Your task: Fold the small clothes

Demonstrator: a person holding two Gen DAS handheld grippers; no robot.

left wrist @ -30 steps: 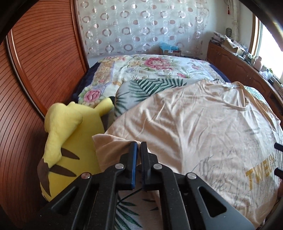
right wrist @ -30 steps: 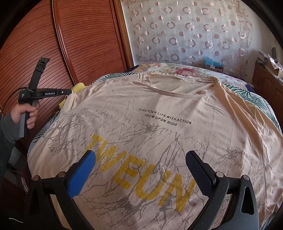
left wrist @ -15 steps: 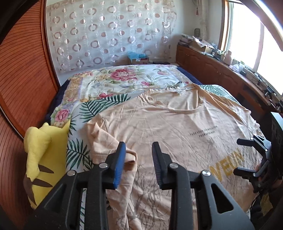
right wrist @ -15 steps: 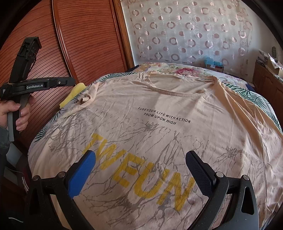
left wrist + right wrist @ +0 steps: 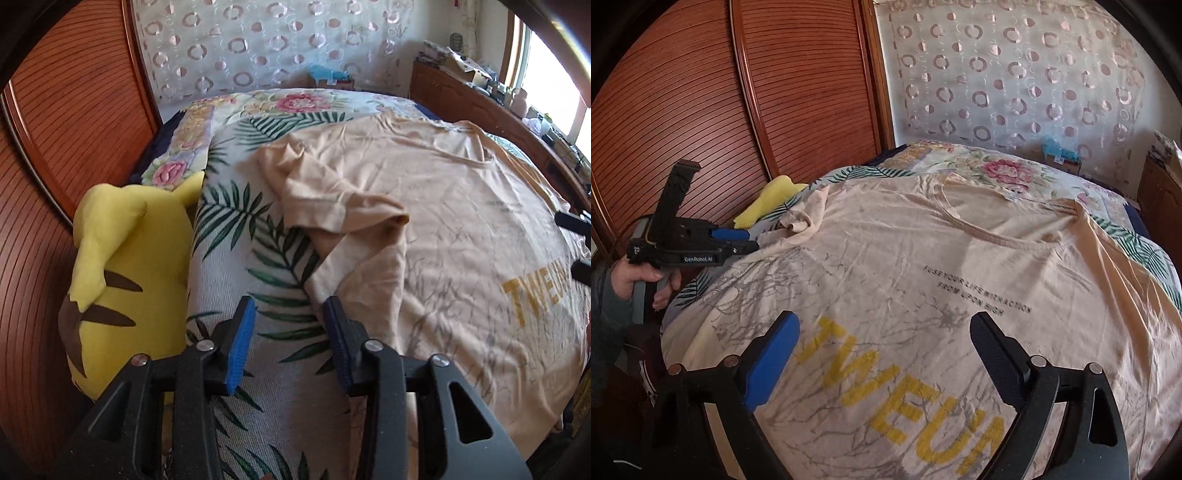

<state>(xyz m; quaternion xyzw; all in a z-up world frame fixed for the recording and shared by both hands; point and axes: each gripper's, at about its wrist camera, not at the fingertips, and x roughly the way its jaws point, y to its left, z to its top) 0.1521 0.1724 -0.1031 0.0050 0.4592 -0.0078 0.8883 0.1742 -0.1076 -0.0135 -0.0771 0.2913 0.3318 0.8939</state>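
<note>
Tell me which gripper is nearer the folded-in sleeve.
Left. The left gripper sits just short of the sleeve, at the shirt's side edge, nothing between its fingers; the right gripper hovers over the chest print.

One T-shirt (image 5: 923,280), one plush toy (image 5: 125,258), two grippers

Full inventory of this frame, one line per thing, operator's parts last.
T-shirt: 1, beige with yellow letters and grey branch print, spread front-up on the bed; one sleeve folded in, crumpled.
Bedspread: 1, white with green leaves and pink flowers, under the T-shirt.
Plush toy: 1, yellow with brown stripes, at the bed's edge by the wardrobe.
Wardrobe doors: reddish-brown, slatted, beside the bed.
Curtain: 1, white with ring pattern, behind the bed.
Blue box: 1, by the curtain.
Left gripper: black, blue pads, jaws just opened, nothing between.
Right gripper: black, blue pads, wide open over the lettering.
Hand: 1, holding the left gripper.
</note>
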